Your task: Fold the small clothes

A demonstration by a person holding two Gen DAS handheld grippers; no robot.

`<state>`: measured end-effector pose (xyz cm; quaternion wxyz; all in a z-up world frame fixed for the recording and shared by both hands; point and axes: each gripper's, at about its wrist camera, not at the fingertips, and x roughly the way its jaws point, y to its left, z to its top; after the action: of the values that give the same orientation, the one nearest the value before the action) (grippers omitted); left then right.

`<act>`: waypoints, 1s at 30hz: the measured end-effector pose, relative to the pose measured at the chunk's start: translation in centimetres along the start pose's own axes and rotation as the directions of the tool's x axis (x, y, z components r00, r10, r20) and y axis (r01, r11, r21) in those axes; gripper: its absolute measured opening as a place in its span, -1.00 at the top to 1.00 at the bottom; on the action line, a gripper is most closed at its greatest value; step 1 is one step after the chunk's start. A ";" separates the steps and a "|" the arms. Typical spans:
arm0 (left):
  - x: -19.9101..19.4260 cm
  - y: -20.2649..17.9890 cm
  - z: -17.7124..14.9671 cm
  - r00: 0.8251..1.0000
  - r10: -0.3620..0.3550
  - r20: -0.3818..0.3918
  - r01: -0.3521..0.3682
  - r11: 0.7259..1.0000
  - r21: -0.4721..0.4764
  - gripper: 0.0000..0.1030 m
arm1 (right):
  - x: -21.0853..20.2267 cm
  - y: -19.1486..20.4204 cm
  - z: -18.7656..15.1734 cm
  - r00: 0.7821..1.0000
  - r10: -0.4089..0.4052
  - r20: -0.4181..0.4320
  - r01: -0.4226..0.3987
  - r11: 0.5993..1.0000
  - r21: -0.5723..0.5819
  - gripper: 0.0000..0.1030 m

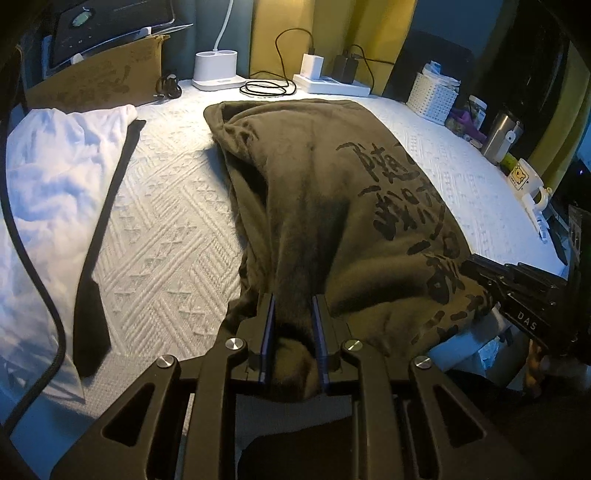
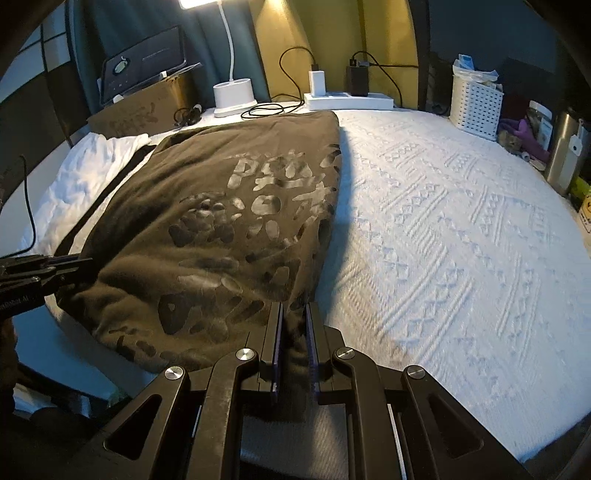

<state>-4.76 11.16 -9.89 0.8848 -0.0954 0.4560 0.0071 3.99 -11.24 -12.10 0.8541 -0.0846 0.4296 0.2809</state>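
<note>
Shirt (image 1: 332, 192), olive with black print, lies mid-frame on the white cloth (image 2: 461, 240), its near hem pinched by both the left gripper (image 1: 292, 332) and right gripper (image 2: 294, 332). White garment (image 1: 48, 184) rests at left.

A white textured cover (image 2: 461, 229) spreads over the worktop; behind it stand a dark teal wall (image 2: 480, 33) and yellow panels (image 2: 332, 33); a lit white lamp (image 2: 233, 94) shines at the back edge, beside a white power strip (image 2: 349, 100); the room beyond is dim.
</note>
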 end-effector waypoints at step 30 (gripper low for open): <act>0.8 2.2 9.9 0.987 0.049 0.151 -0.040 0.997 -0.067 -0.15 | 0.8 -3.8 7.9 0.999 -0.041 -0.019 0.040 0.997 -0.072 -0.70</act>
<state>3.50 14.96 -5.30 0.9132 -0.1124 0.3886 0.0486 11.91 -10.99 -8.23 0.8516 -0.1268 0.4259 0.2779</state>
